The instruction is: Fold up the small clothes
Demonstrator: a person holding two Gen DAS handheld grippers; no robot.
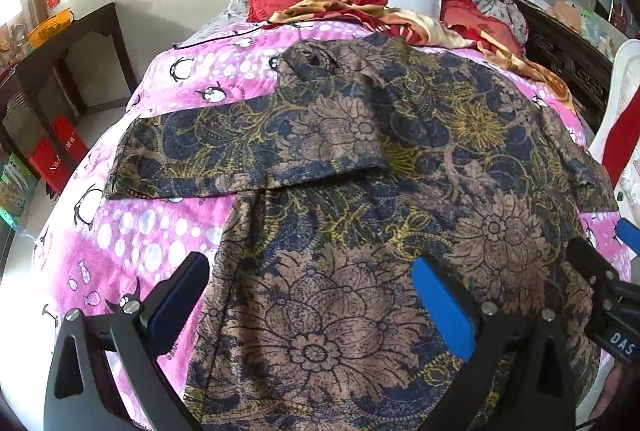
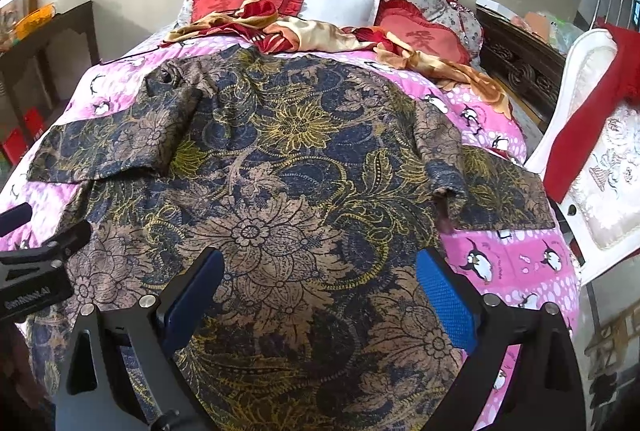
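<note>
While the shirt [image 1: 360, 215] lies flat on the bed [image 1: 132, 239], collar end away from me and hem toward me, I judge I'm at the start of the fold: nothing gripped yet. Left gripper [image 1: 316, 295] has its fingers [image 1: 440, 299] wide, hovering over the hem area near the shirt's left edge; whether the pads touch cloth I can't tell. Right gripper [image 2: 320, 291] is also spread wide, over the lower right of the shirt, holding nothing. The left sleeve [image 1: 192, 159] sticks out sideways onto the bed, and some cloth near the collar [image 1: 320, 59] is already flopped over at that shoulder. The right sleeve [image 2: 500, 187] sticks out the other way toward the chair [image 2: 600, 167]. Next move, as I read it: bring a sleeve and side panel in over the body, which calls for closing on one thin layer at the edge without pinching the bedcover under it. Risk: the print hides the hem line, so edge finding is hard.
</note>
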